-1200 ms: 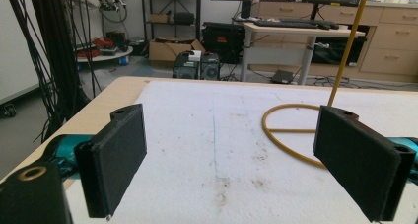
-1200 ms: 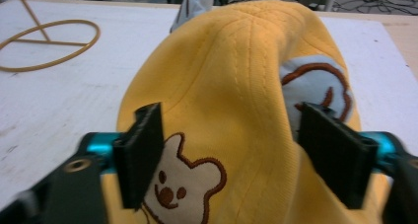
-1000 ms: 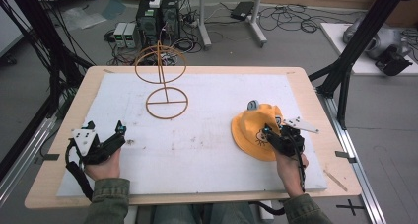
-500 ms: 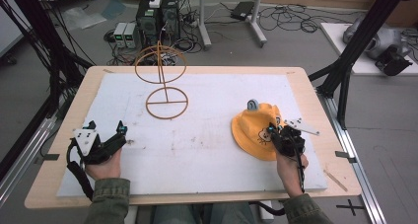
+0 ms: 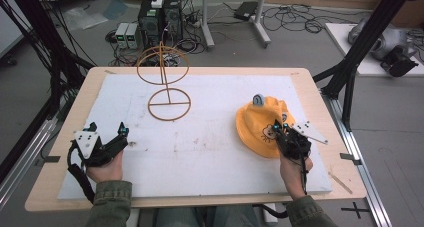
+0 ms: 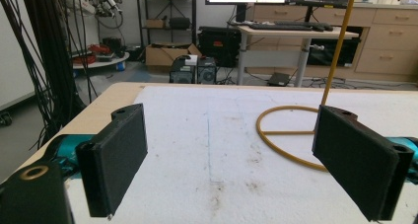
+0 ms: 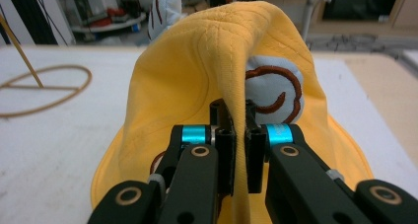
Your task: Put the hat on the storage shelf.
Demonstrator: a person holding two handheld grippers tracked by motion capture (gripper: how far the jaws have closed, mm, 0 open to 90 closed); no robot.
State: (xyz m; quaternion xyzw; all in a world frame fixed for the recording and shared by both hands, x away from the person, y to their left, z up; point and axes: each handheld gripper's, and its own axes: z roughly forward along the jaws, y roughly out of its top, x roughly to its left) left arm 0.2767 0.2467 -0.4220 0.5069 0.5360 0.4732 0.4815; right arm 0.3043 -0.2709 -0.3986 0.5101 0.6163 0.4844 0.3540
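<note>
Yellow fabric hat (image 5: 262, 125) is pinched by the right claw (image 5: 280, 132) at the right side of the counter (image 5: 65, 137). In the right gripper view the jaws are closed tight on a raised fold of the hat (image 7: 207, 61), cloth sandwiched between them at the right claw (image 7: 239, 135); a pale blue patch with brown stitching (image 7: 273, 93) is seen just behind the fold. The near part of the hat is lifted into a ridge by the grip, while its brim is spread on the white board (image 5: 220, 152) covering the counter. A small grey-blue ear piece (image 5: 258, 100) is seen sticking up at the hat's far edge.

Left claw (image 5: 107, 137) is held low over the left side of the board, well apart from the hat. Its jaws are spread wide, nothing between them; in the left gripper view only bare board (image 6: 212, 135) is seen between them at the left claw (image 6: 246, 162).

A wire stand (image 5: 165, 82), orange-brown, is set upright toward the far middle of the board: round base ring, vertical post, larger ring on top. Its base ring and post (image 6: 315, 110) are seen ahead of the left claw, nearer the right-hand jaw in that view, not touched.

Each gripper is held by a hand in an olive sleeve (image 5: 107, 204).
</note>
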